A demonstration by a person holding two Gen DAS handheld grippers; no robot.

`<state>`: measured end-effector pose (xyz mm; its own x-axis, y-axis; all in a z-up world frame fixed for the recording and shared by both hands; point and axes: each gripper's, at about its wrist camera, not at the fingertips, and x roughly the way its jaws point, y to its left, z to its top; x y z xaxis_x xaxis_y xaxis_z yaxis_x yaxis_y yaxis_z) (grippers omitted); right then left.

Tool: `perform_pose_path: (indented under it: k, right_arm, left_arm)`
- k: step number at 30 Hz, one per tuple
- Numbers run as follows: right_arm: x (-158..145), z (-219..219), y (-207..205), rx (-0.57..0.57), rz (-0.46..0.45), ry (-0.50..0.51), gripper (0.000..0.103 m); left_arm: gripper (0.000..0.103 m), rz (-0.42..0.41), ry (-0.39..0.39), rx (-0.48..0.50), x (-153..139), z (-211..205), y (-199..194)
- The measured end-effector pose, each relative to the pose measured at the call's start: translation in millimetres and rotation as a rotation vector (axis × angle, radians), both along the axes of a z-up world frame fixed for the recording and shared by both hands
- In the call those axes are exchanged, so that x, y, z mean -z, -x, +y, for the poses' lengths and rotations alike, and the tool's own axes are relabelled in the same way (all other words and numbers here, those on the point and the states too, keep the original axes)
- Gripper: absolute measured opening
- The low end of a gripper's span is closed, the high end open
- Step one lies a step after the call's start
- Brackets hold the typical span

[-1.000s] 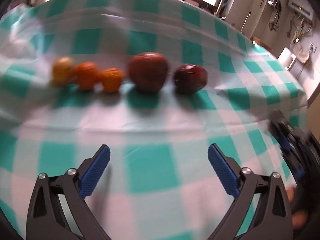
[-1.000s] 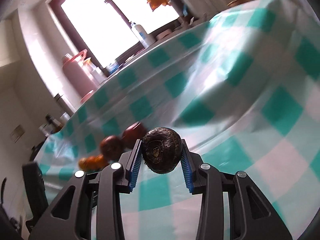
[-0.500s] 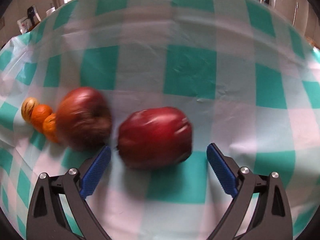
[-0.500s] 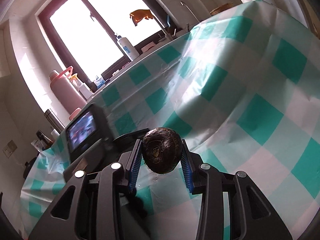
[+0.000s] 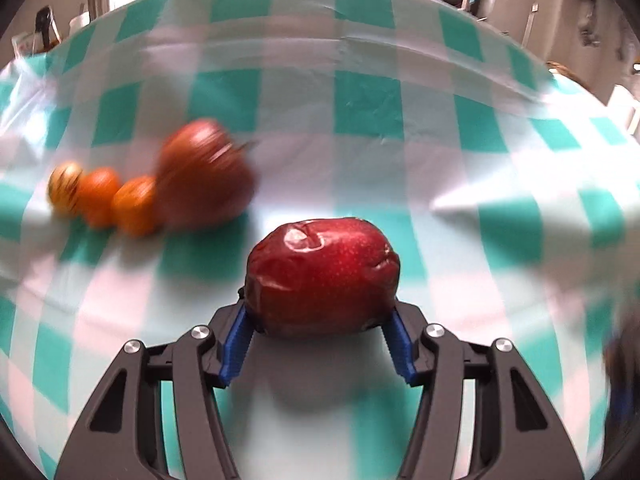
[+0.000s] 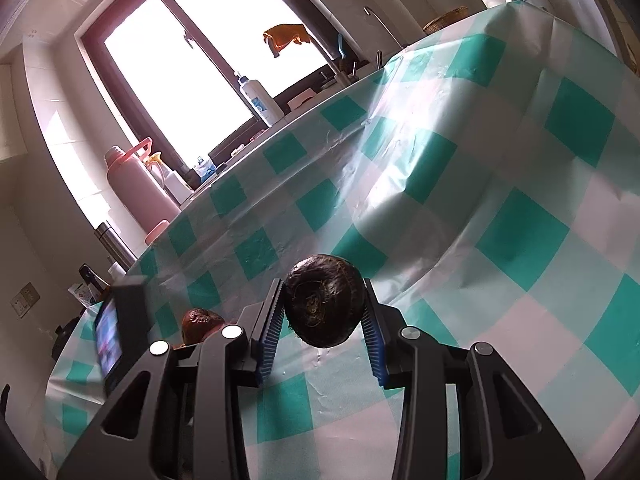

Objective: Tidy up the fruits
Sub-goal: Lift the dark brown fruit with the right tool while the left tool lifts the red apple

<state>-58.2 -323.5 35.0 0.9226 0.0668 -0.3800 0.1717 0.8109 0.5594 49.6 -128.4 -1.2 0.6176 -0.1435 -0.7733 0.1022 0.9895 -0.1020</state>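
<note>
In the left wrist view my left gripper (image 5: 320, 320) is closing, and its blue pads press both sides of a dark red apple (image 5: 322, 276) on the checked tablecloth (image 5: 360, 100). Beyond it to the left a second, brownish-red apple (image 5: 204, 184) is blurred, then two oranges (image 5: 134, 204) and a small yellow striped fruit (image 5: 64, 188) in a row. In the right wrist view my right gripper (image 6: 322, 320) is shut on a dark brown round fruit (image 6: 322, 300), held above the cloth. The brownish apple (image 6: 200, 320) peeks out at the lower left.
The left gripper's body with its lit screen (image 6: 116, 332) stands at the left of the right wrist view. A pink thermos (image 6: 136, 196), a steel flask (image 6: 114, 242) and a white pump bottle (image 6: 260, 100) stand beyond the table's far edge by the window. The cloth has a raised fold.
My left gripper came forward onto the dark red apple and its wide jaws closed against it. The right gripper kept still with the dark fruit in it.
</note>
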Motion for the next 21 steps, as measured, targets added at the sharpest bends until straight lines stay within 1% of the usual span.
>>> perform_pose_path:
  k: [3,6,8,9,10,11,12,13,15,16,19,21]
  right_arm:
    - [0,0,0,-0.007,-0.002,-0.005,0.037]
    - [1,0,0,-0.014,-0.005,-0.012,0.037]
    - [1,0,-1,-0.022,-0.003,-0.016,0.037]
    - [1,0,-1,-0.027,-0.002,-0.018,0.037]
    - [2,0,-2,-0.036,-0.002,-0.02,0.037]
    - [2,0,-3,-0.043,0.0,-0.023,0.037]
    - [2,0,-3,-0.048,0.002,-0.025,0.037]
    - [2,0,-3,-0.053,0.005,-0.026,0.037]
    - [3,0,-4,-0.067,0.008,-0.027,0.037]
    - [2,1,-3,-0.068,0.013,-0.025,0.037]
    - [2,7,3,-0.096,0.015,-0.039,0.037]
    - [1,14,13,-0.114,0.005,-0.052,0.037]
  left_arm:
    - [0.058,0.002,0.051,0.031,-2,39,27]
    - [0.058,-0.019,0.079,0.013,-3,75,51]
    - [0.058,-0.015,0.092,-0.008,0,96,56]
    - [0.058,-0.009,0.136,-0.017,1,110,61]
    - [0.058,-0.01,0.156,-0.021,-9,122,54]
    - [0.058,-0.019,0.161,-0.029,-12,132,59]
    - [0.058,-0.032,0.158,-0.045,-12,139,62]
    - [0.058,-0.031,0.171,-0.056,-12,141,60]
    - [0.058,-0.023,0.217,-0.059,-13,146,65]
    - [0.058,-0.023,0.228,-0.065,-15,154,70]
    - [0.058,-0.051,0.223,-0.069,-20,160,78]
    - [0.058,-0.093,0.189,-0.064,-25,156,86]
